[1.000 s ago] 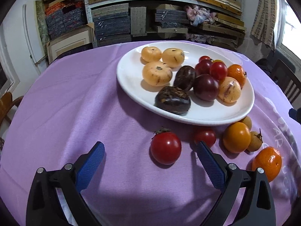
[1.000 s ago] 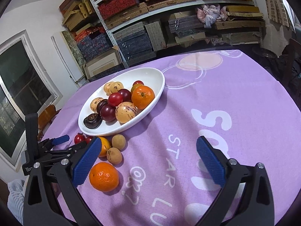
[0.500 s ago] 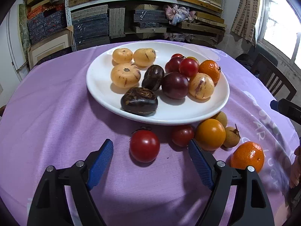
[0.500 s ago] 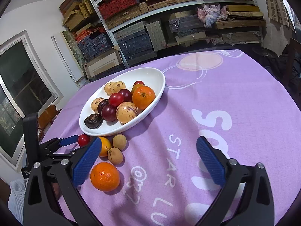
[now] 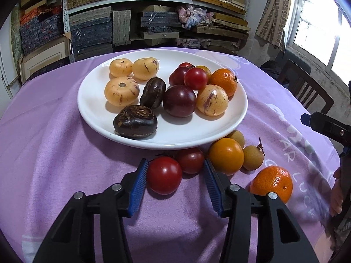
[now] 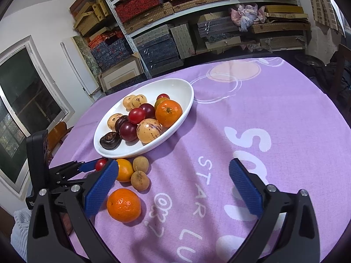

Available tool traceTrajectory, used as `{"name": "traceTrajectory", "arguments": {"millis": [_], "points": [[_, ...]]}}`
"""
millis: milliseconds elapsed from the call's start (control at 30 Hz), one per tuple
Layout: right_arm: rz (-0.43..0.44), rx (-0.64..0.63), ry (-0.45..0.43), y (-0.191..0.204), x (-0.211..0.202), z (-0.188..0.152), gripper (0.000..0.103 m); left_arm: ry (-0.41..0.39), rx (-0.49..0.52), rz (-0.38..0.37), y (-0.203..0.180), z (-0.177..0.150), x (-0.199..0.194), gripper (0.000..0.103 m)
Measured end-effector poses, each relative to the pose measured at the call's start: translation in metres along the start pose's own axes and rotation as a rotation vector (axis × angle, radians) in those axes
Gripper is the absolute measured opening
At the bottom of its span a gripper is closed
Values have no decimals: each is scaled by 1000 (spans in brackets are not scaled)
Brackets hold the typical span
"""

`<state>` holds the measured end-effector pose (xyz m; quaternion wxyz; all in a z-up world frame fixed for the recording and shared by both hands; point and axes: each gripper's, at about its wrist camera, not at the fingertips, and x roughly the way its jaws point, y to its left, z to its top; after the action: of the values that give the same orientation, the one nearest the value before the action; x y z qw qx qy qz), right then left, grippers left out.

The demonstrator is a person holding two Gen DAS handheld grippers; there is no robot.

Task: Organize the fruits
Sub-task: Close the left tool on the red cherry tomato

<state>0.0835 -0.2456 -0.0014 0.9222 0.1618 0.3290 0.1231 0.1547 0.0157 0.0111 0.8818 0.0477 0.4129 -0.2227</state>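
A white plate [image 5: 92, 109] [image 6: 186, 92] on the purple cloth holds several fruits. In front of it lie a red tomato [image 5: 164, 175] [image 6: 101, 164], a darker red tomato [image 5: 190, 160], an orange fruit [image 5: 226, 156] [image 6: 124, 170], two brown longans [image 5: 252, 157] [image 6: 140, 180] and a mandarin [image 5: 272, 184] [image 6: 124, 205]. My left gripper [image 5: 174, 173] is open, its jaws around the red tomato, the left pad touching or nearly touching it. My right gripper [image 6: 173, 184] is open and empty, above the cloth right of the loose fruit.
Shelves of boxes [image 5: 153, 22] stand behind the round table. A dark wooden chair [image 5: 307, 87] stands at the right edge. The left gripper's body [image 6: 54, 171] shows at the table's left side in the right wrist view.
My left gripper has moved forward to the red tomato and its jaws have narrowed around it. The right gripper has barely moved.
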Motion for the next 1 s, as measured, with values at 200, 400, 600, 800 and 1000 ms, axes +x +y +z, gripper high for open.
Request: {"name": "traceTrajectory", "arguments": {"millis": [200, 400, 600, 800, 1000], "points": [[1, -2, 3, 1, 0, 0, 99, 9, -10, -3, 12, -2, -2, 64], [2, -11, 9, 3, 2, -1, 99, -2, 22, 67, 25, -7, -11, 65], [-2, -23, 13, 5, 4, -3, 99, -15, -54, 98, 45, -5, -16, 64], [-8, -30, 19, 4, 6, -3, 99, 8, -44, 127, 36, -2, -10, 45], [-8, -31, 17, 2, 5, -1, 99, 12, -56, 122, 35, -3, -9, 30]]}}
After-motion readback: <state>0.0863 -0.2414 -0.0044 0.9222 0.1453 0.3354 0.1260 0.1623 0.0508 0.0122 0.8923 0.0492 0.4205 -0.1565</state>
